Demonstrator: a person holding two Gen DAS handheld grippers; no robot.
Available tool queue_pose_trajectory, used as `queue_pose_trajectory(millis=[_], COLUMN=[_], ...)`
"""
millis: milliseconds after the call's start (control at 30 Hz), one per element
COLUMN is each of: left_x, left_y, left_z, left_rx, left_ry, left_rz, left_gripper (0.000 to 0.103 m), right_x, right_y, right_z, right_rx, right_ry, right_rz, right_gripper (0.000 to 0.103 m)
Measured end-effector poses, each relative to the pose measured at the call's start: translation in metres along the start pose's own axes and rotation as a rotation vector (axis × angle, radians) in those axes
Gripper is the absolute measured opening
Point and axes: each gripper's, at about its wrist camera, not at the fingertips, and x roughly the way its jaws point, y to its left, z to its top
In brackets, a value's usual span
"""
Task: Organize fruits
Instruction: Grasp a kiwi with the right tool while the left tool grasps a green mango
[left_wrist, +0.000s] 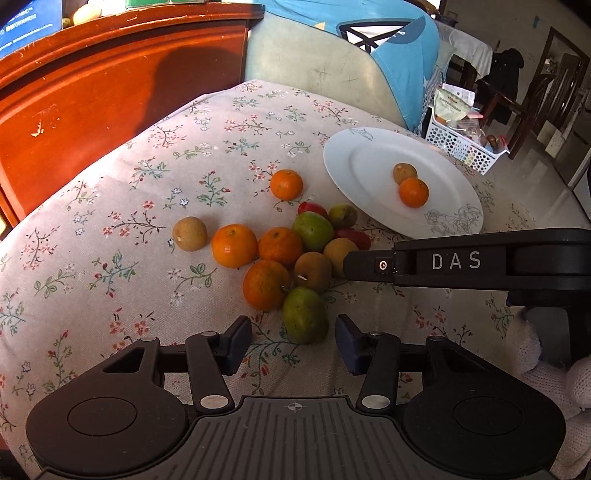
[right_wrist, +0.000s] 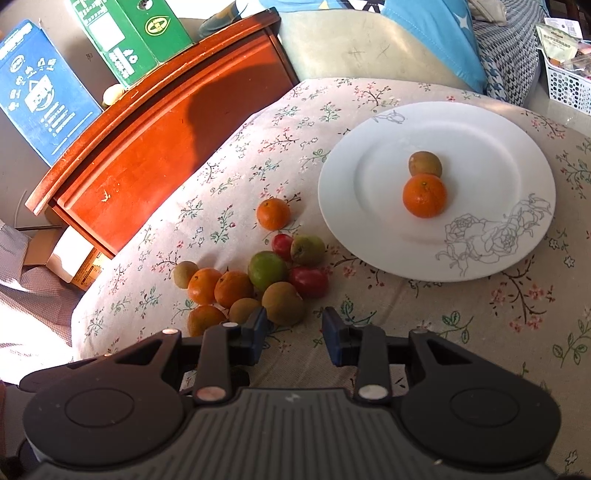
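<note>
On the floral tablecloth (left_wrist: 110, 192) sits a loose heap of fruit, and both grippers hang over its near edge. The left gripper (left_wrist: 293, 339) has its jaws apart with a green mango (left_wrist: 306, 314) lying between the pads, no pad pressing on it. Just beyond that mango are an orange (left_wrist: 266, 284) and a brown round fruit (left_wrist: 313, 271) with a short stem, then two more oranges (left_wrist: 234, 245) side by side, another green mango (left_wrist: 313, 230), and red fruits tucked behind. One brown fruit (left_wrist: 190, 233) sits alone at the heap's left, and a single orange (left_wrist: 286, 184) lies apart towards the white plate (left_wrist: 343, 155).

That plate, with a grey rose drawn on its rim, holds an orange (right_wrist: 424, 195) touching a brown fruit (right_wrist: 424, 164) behind it.

The right gripper (right_wrist: 293, 334) reaches in from the right in the left camera's view, "DAS" on its arm. Its jaws stand a little apart over bare cloth, gripping nothing; a brown fruit (right_wrist: 282, 303) lies just beyond its left pad. A red wooden cabinet (right_wrist: 147, 147) stands behind the table, and a white perforated basket (left_wrist: 461, 147) beyond the plate.
</note>
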Motion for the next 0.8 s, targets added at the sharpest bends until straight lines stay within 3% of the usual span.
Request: queue_pose_trajectory(millis=[267,500,567,667,800], left_x=[0.003,0.005,0.005,0.004,0.002], left_y=[0.0,-0.003,-0.004,-0.003,-0.001], left_z=[0.001,0.001,0.001,0.001,0.0], left_rx=[-0.017,-0.004,0.005,-0.001,-0.021], left_ry=[-0.032,-0.042,-0.047,-0.05,-0.05], left_rz=[-0.009,0.0,0.009,0.0,-0.008], left_gripper=[0.031,0.031,0.026,0.025,0.025], right_x=[0.009,0.015,0.015,0.016,0.015], right_y=[0.004,0.005,0.005,0.005,0.006], right_z=[0.002,0.005,0.005,0.004,0.004], right_rx=[-0.006,-0.005,-0.007,-0.007,-0.002], right_ry=[0.0,0.001,0.001,0.006,0.009], right_rz=[-0.001,0.011,0.013,0.012,0.016], right_gripper=[0.035,0.034,0.034,0.027,0.026])
